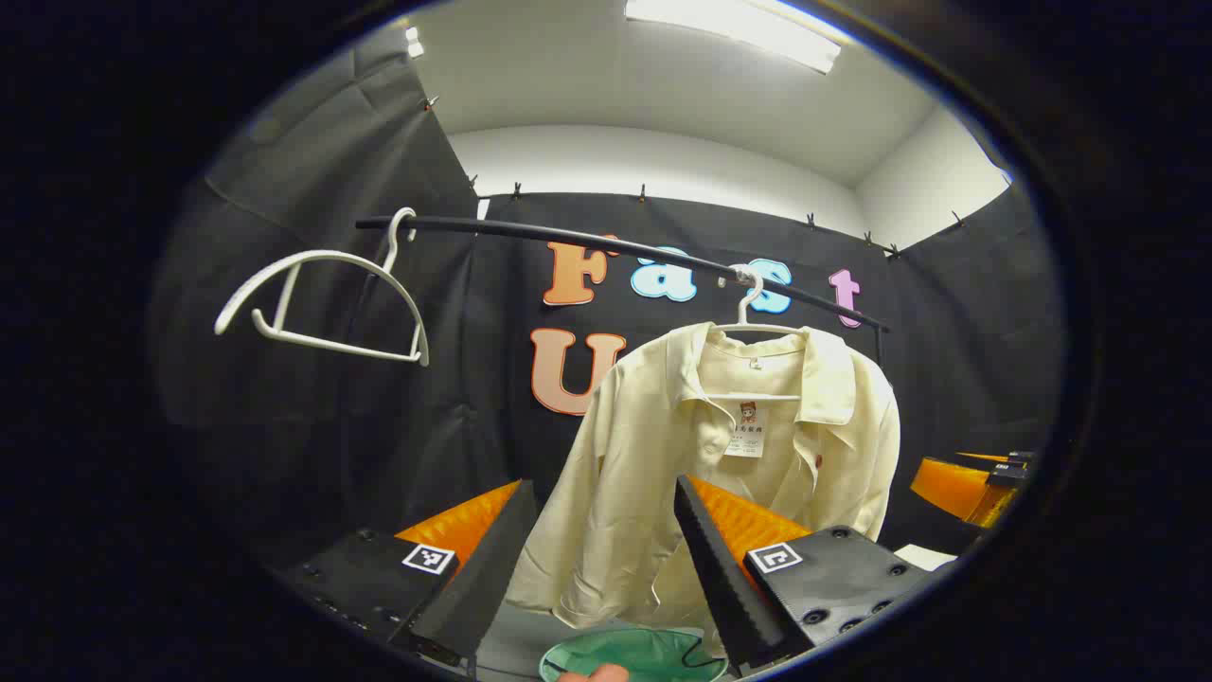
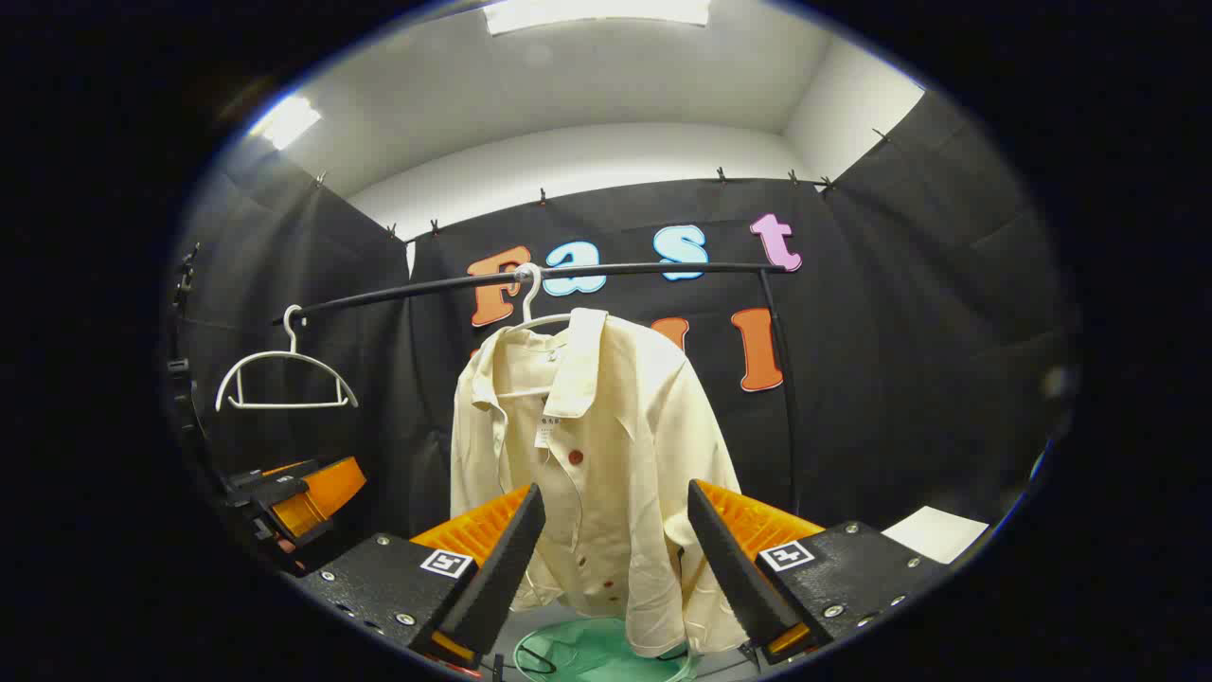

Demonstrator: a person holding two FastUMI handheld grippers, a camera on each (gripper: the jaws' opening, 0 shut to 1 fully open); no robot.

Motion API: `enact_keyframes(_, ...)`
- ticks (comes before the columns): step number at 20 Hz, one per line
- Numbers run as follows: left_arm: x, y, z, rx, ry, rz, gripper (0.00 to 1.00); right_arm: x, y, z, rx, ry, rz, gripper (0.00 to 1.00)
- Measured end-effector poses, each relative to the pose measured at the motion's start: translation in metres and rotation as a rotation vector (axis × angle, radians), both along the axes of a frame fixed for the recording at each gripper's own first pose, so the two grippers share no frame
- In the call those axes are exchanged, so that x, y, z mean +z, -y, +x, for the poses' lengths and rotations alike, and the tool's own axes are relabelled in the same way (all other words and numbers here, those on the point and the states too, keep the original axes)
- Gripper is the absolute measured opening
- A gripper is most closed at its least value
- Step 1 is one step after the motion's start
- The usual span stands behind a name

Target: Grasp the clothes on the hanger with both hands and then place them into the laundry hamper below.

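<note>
A cream shirt (image 1: pixel 720 455) hangs on a white hanger (image 1: pixel 753 313) from the black rail (image 1: pixel 606 244); in the right gripper view the same shirt (image 2: pixel 597 455) hangs from the rail (image 2: pixel 568 273). Below it sits the green laundry hamper (image 1: pixel 634 655), its rim also seen in the right gripper view as the hamper (image 2: pixel 587 655). My left gripper (image 1: pixel 601 516) is open, short of the shirt. My right gripper (image 2: pixel 615 521) is open too, with the shirt beyond its fingers. The right gripper (image 1: pixel 975 483) shows at the far right of the left gripper view, and the left gripper (image 2: pixel 294 497) at the left of the right gripper view.
An empty white hanger (image 1: pixel 327 303) hangs on the rail's left end, also visible as the hanger (image 2: pixel 284 379). The rail's upright post (image 2: pixel 781 398) stands right of the shirt. A white sheet (image 2: pixel 933 532) lies low on the right. Part of a hand (image 1: pixel 595 673) shows at the bottom edge.
</note>
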State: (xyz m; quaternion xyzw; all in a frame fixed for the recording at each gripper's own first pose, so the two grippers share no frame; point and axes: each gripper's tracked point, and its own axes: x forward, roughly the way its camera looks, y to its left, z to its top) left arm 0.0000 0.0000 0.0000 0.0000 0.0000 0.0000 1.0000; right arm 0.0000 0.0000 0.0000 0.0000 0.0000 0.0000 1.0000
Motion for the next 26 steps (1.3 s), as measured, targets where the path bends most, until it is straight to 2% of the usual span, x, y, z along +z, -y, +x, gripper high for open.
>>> enact_keyframes(2, 0.000, -0.007, 0.011, -0.020, -0.003, 0.017, 0.93, 0.001, -0.009, -0.002, -0.019, 0.010, 0.008, 0.94)
enact_keyframes(3, -0.001, -0.009, 0.015, -0.033, -0.005, 0.019, 0.96, 0.000, -0.015, -0.001, -0.020, 0.016, 0.013, 0.94)
enact_keyframes(6, -0.005, -0.016, 0.024, -0.058, -0.015, 0.032, 0.96, -0.009, -0.024, 0.007, -0.048, 0.015, 0.014, 0.94)
enact_keyframes(10, -0.008, -0.017, 0.032, -0.096, -0.025, -0.018, 0.96, -0.017, -0.033, 0.015, -0.061, 0.014, 0.001, 0.94)
enact_keyframes(14, -0.008, -0.026, 0.035, -0.088, -0.028, -0.024, 0.96, -0.017, -0.032, 0.014, -0.075, 0.024, -0.026, 0.94)
enact_keyframes(26, -0.004, -0.041, 0.037, -0.072, -0.025, -0.020, 0.96, -0.037, -0.030, 0.022, -0.103, -0.009, -0.009, 0.94)
